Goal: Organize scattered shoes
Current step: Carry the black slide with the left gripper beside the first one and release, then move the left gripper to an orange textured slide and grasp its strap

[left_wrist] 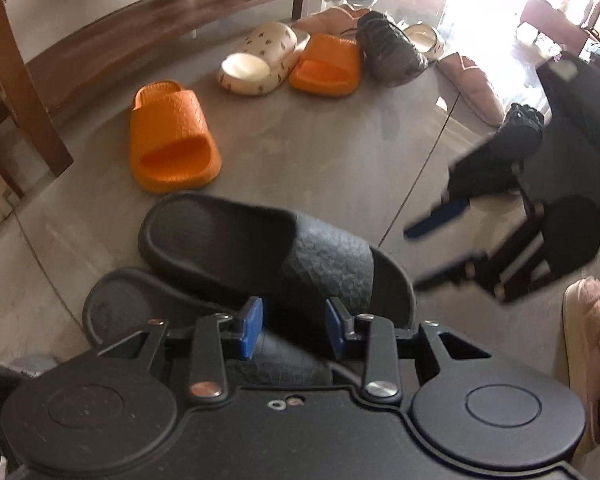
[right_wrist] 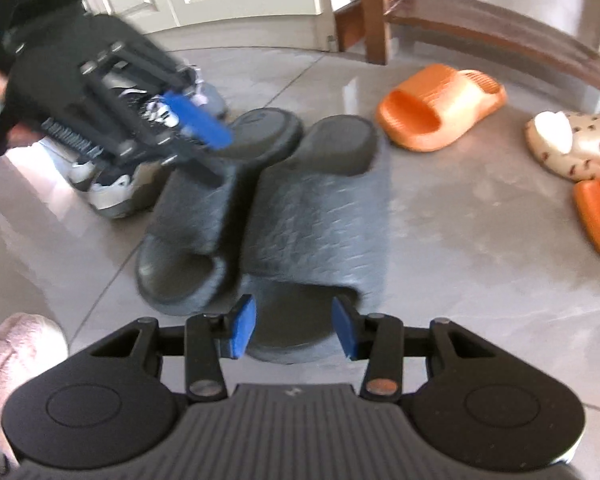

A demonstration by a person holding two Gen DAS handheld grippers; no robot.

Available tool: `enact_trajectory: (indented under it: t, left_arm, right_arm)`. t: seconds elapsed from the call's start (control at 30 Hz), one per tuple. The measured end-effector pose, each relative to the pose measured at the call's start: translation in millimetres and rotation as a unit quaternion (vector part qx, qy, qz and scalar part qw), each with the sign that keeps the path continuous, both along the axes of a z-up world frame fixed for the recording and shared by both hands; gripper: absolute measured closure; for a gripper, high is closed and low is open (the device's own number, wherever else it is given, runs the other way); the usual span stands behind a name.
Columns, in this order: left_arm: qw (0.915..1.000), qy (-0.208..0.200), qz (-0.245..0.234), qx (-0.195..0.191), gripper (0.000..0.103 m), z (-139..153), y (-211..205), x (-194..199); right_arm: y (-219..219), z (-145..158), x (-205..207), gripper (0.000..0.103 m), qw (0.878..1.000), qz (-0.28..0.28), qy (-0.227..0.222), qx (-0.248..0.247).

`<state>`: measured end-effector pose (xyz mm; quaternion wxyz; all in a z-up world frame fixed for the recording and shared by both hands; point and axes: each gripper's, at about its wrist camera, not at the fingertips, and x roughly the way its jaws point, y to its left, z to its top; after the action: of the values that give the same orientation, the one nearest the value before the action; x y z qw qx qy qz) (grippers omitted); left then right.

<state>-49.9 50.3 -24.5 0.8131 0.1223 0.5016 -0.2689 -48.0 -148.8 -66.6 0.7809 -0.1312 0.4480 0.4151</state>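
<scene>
Two black slides lie side by side on the grey floor. In the left wrist view one black slide (left_wrist: 260, 252) lies partly over the other (left_wrist: 140, 304). My left gripper (left_wrist: 294, 328) is open just above them, holding nothing. In the right wrist view the right black slide (right_wrist: 320, 208) and the left black slide (right_wrist: 204, 216) sit directly ahead. My right gripper (right_wrist: 294, 330) is open at the right slide's toe end, empty. The left gripper (right_wrist: 188, 128) shows over the left slide.
An orange slide (left_wrist: 168, 144), a cream patterned slide (left_wrist: 260, 58), a second orange slide (left_wrist: 326, 66), a dark sneaker (left_wrist: 392, 50) and pink slippers (left_wrist: 472, 86) lie scattered. A wooden bench (left_wrist: 120, 40) stands behind. A white sneaker (right_wrist: 116, 188) lies left.
</scene>
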Motion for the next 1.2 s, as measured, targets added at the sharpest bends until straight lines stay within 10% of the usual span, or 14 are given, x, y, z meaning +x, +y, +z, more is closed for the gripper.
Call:
enact_trajectory:
  t: [0.77,1.2]
  left_arm:
    - [0.9931,-0.067,0.094,-0.023,0.067,16.9,0.1,8.6]
    - [0.9827,-0.130,0.122,-0.053,0.063,26.5,-96.4,77.6]
  right_arm:
    - [14.0,1.1,18.8,0.054,0.997,-0.059,-0.037,0.036]
    - [-94.9,26.1,24.7,0.027,0.941,-0.310,-0.124,0.065]
